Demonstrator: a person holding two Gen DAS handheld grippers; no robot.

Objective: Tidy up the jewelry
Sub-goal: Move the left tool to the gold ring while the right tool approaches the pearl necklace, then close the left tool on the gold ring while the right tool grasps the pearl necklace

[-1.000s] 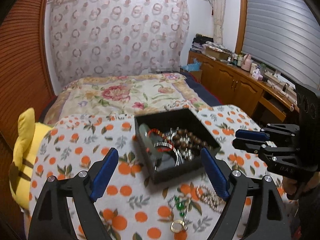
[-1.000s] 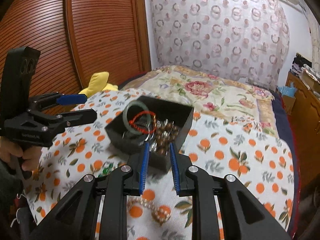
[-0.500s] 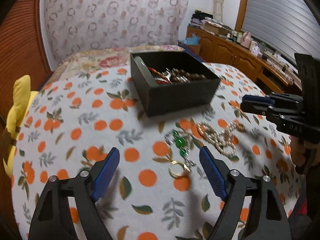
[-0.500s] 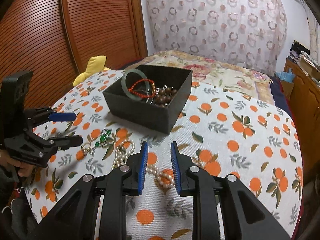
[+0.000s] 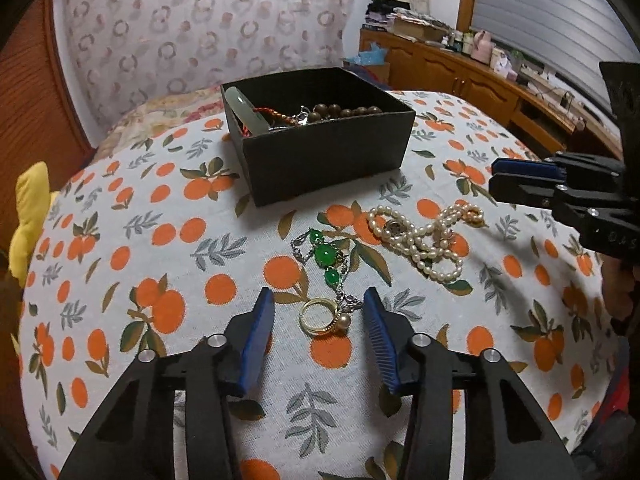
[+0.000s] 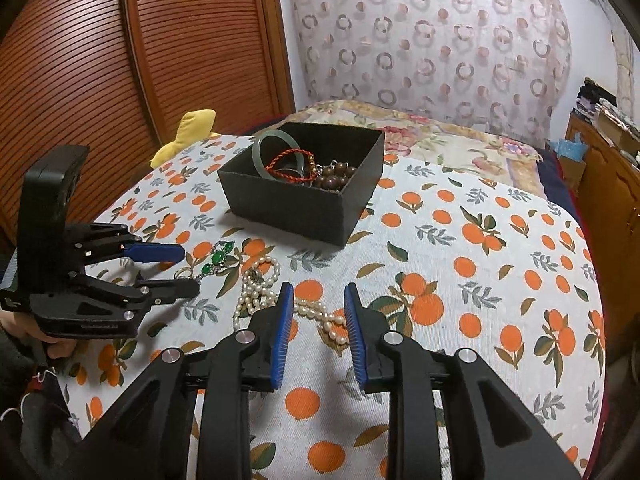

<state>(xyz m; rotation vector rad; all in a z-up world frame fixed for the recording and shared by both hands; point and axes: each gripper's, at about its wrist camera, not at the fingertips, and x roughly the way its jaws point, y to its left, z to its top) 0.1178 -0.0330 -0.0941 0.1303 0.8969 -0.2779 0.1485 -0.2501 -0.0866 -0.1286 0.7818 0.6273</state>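
Note:
A black box (image 5: 328, 156) (image 6: 288, 208) stands on the orange-print tablecloth (image 5: 120, 240), holding a jade bangle (image 6: 276, 152), a red cord bracelet (image 6: 288, 166) and brown beads (image 6: 334, 176). In front of it lie a green pendant necklace (image 5: 324, 256) (image 6: 218, 260), a pearl necklace (image 5: 424, 240) (image 6: 256, 292) and a gold ring (image 5: 322, 320). My left gripper (image 5: 320, 320) (image 6: 188, 272) is low over the cloth. Its jaws are closing with the ring between them, untouched. My right gripper (image 6: 319, 314) (image 5: 494, 180) straddles a pearl strand, its jaws opening slightly and not pressing on it.
A yellow plush toy (image 5: 30, 216) (image 6: 192, 128) sits off the table's left edge. Behind the table is a bed with a floral quilt (image 6: 440, 140). A wooden cabinet (image 5: 460, 76) runs along the right wall, and slatted wooden doors (image 6: 120, 60) stand on the left.
My left gripper came down toward the cloth and its jaws narrowed around the ring. My right gripper sank over the pearl necklace and its jaws widened a little.

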